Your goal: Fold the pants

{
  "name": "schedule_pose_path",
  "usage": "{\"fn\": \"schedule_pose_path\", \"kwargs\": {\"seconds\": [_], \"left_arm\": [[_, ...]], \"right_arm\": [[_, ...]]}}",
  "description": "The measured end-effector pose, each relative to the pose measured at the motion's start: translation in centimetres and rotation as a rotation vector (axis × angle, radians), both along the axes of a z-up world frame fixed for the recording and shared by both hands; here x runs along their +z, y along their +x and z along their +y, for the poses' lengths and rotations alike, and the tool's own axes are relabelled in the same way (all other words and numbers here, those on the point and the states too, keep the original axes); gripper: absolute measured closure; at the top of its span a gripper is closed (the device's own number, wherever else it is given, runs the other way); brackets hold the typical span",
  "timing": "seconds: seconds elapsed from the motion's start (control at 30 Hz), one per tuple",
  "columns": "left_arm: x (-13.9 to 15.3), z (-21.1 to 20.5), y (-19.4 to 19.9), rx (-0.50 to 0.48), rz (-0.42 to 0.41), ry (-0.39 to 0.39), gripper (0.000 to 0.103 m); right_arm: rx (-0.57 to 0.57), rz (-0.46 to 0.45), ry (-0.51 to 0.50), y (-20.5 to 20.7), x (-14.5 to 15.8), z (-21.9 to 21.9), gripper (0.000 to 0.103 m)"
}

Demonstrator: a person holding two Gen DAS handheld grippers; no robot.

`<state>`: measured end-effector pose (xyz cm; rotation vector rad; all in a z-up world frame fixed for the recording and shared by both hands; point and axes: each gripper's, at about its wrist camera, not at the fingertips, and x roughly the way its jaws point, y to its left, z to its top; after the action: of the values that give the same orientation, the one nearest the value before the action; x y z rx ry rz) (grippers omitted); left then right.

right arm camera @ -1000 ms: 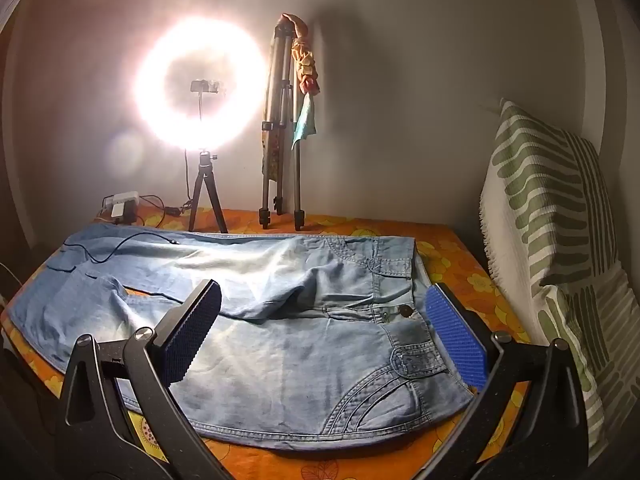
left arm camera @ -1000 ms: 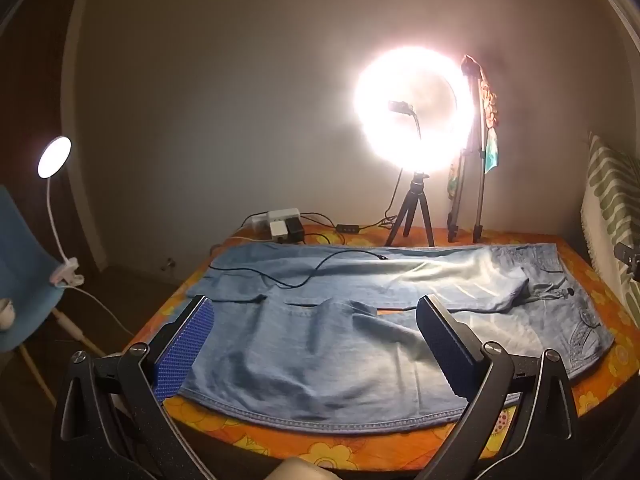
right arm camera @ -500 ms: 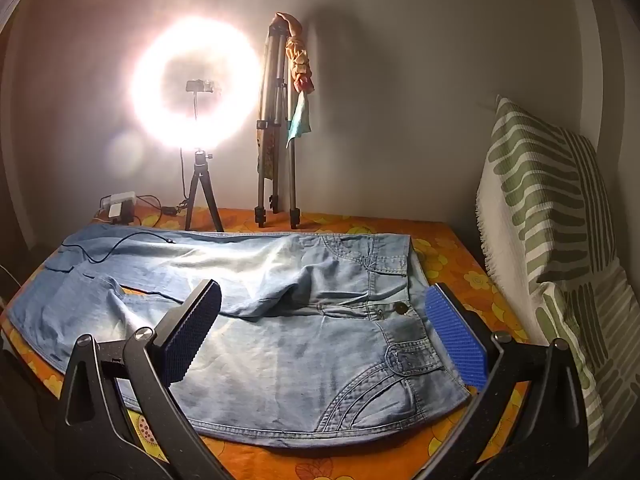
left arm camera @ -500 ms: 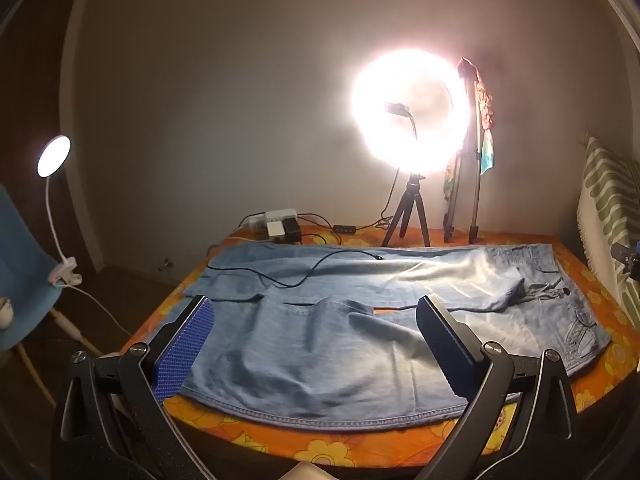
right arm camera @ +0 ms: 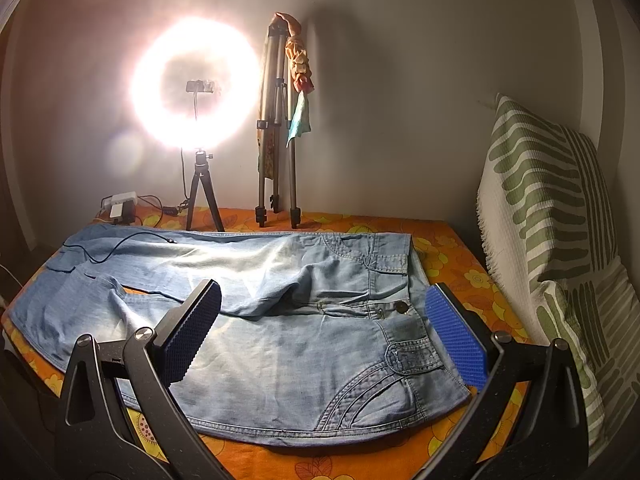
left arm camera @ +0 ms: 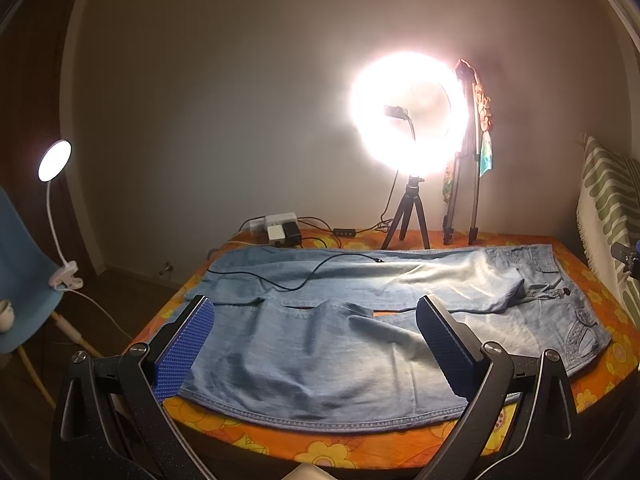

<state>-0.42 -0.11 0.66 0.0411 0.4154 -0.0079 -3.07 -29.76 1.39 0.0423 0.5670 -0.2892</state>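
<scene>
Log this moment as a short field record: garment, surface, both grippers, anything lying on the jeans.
garment: jeans spread flat, unfolded, waistband toward the pillow
surface: orange floral tablecloth
left gripper: open, above the leg end, holding nothing
right gripper: open, above the waist end, holding nothing
on the jeans: black cable across the far leg

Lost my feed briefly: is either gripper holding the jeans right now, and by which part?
Nothing is held. The left gripper and right gripper are both open above the jeans, which lie flat.
</scene>
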Motion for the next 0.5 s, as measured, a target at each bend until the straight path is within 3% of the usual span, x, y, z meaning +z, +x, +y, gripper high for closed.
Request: {"fn": "schedule_pose_path", "kwargs": {"seconds": [0.5], "left_arm": [[-0.01,0.08,-0.08,0.004,-0.007,0.006,0.002]], "right_arm": [[-0.001,-0.001,0.002,-0.10,-0.09,-0.08,0.000]]}}
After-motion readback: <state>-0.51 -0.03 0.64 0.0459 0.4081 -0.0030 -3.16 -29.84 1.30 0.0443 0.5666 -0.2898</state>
